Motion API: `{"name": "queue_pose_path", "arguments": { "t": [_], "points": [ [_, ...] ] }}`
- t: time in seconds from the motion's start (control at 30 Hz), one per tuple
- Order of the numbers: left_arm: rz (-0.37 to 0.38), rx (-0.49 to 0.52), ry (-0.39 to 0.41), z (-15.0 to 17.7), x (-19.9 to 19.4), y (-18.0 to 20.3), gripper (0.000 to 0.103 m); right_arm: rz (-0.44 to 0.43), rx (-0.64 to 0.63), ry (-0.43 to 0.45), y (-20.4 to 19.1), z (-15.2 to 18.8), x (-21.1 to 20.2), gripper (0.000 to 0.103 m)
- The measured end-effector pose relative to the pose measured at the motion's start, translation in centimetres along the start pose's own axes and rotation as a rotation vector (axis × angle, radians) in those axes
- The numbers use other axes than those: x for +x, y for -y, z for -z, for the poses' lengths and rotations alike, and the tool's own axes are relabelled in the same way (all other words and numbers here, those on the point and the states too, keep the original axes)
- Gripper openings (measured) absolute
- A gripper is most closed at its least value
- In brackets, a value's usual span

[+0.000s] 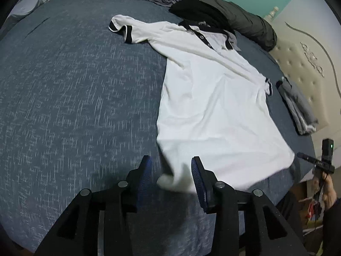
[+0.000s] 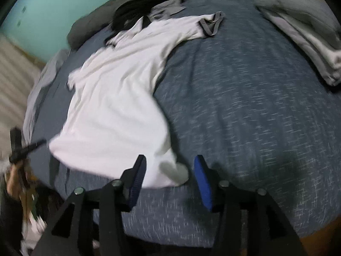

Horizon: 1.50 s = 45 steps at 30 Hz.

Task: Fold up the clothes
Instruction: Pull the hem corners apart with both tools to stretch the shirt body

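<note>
Both grippers, left (image 1: 172,170) and right (image 2: 168,170), are hovering with fingers spread around the shirt (image 1: 213,106) hem corners; the loose fabric risks bunching on the bed (image 1: 74,96).

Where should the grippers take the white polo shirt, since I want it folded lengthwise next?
Grip the white polo shirt at its two hem corners, coming from the bed's near edge: the hem lies nearest, flat, each corner between open left gripper and right gripper.

The right wrist view is smeared by motion, so the shirt's (image 2: 110,98) collar is unreadable there. In the left wrist view a black garment (image 1: 198,8) hides part of the collar, and the folded grey clothes (image 1: 298,106) are too small to identify. The bed (image 1: 74,85) runs past both pictures' edges.
</note>
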<state>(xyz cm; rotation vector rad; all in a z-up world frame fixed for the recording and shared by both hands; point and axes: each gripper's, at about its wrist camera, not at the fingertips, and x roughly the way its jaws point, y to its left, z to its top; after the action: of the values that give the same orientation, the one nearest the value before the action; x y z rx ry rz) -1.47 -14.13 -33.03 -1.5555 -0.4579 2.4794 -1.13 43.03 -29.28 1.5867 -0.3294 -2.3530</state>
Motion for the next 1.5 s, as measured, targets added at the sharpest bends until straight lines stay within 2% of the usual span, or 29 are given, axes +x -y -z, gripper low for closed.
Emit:
{"name": "queue_pose_path", "arguments": {
  "t": [0.13, 0.2, 0.37, 0.4, 0.43, 0.47, 0.5, 0.53, 0.57, 0.67, 0.9, 1.03, 1.13, 1.2, 1.3, 1.37, 1.5],
  "points": [
    [0.021, 0.028, -0.012, 1.5, 0.4, -0.3, 0.044, 0.03, -0.091, -0.033, -1.3, 0.8, 0.9, 0.05],
    [0.027, 0.044, -0.02, 2.0, 0.7, -0.1, 0.047, 0.031, -0.089, -0.039, -1.3, 0.9, 1.4, 0.05],
    [0.027, 0.098, -0.026, 2.2, 1.3, 0.7, 0.047, 0.034, -0.091, -0.046, -1.7, 0.8, 2.2, 0.05],
    [0.02, 0.105, -0.022, 2.1, 1.4, 0.8, 0.047, 0.036, -0.092, -0.05, -1.7, 0.8, 2.3, 0.048],
    [0.014, 0.11, -0.018, 2.1, 1.6, 1.0, 0.047, 0.038, -0.093, -0.053, -1.8, 0.9, 2.5, 0.037],
    [0.013, 0.109, -0.019, 2.0, 1.7, 1.0, 0.039, 0.04, -0.093, -0.056, -1.8, 0.9, 2.6, 0.027],
    [0.011, 0.109, -0.022, 1.9, 1.9, 1.0, 0.022, 0.044, -0.094, -0.058, -1.8, 0.9, 2.7, 0.023],
    [0.003, 0.115, -0.023, 1.8, 2.1, 1.1, 0.014, 0.049, -0.097, -0.056, -1.9, 1.0, 2.7, 0.016],
    [-0.006, 0.126, -0.021, 1.8, 2.1, 1.4, 0.01, 0.051, -0.1, -0.053, -2.0, 1.0, 2.7, 0.008],
    [-0.027, 0.161, -0.013, 1.7, 1.7, 2.1, 0.007, 0.041, -0.099, -0.029, -2.2, 1.1, 2.0, 0.004],
    [-0.028, 0.184, 0.022, 0.8, -1.7, 3.1, 0.006, 0.018, -0.098, 0.031, -2.2, -0.2, -1.7, 0.003],
    [0.012, 0.16, -0.002, 0.2, -3.9, 3.5, 0.006, -0.023, -0.071, 0.042, -1.7, -0.8, -4.1, 0.003],
    [0.016, 0.148, -0.038, 0.1, -4.9, 3.8, 0.006, -0.071, -0.055, 0.029, -1.4, -1.1, -5.4, 0.003],
    [0.011, 0.134, -0.07, 0.3, -4.6, 3.9, 0.006, -0.086, -0.044, -0.002, -1.1, -0.9, -5.4, 0.003],
    [-0.009, 0.128, -0.122, 0.6, -2.3, 3.5, 0.006, -0.027, -0.045, -0.046, -0.4, -0.6, -3.9, 0.003],
    [-0.015, 0.109, -0.153, 0.7, -0.3, 3.2, 0.006, -0.005, -0.002, -0.07, 0.4, -0.3, -1.8, 0.003],
    [-0.032, 0.074, -0.159, 0.6, 3.0, 2.7, 0.007, 0.05, 0.054, -0.064, 1.3, -0.1, 1.3, 0.003]
  ]
}}
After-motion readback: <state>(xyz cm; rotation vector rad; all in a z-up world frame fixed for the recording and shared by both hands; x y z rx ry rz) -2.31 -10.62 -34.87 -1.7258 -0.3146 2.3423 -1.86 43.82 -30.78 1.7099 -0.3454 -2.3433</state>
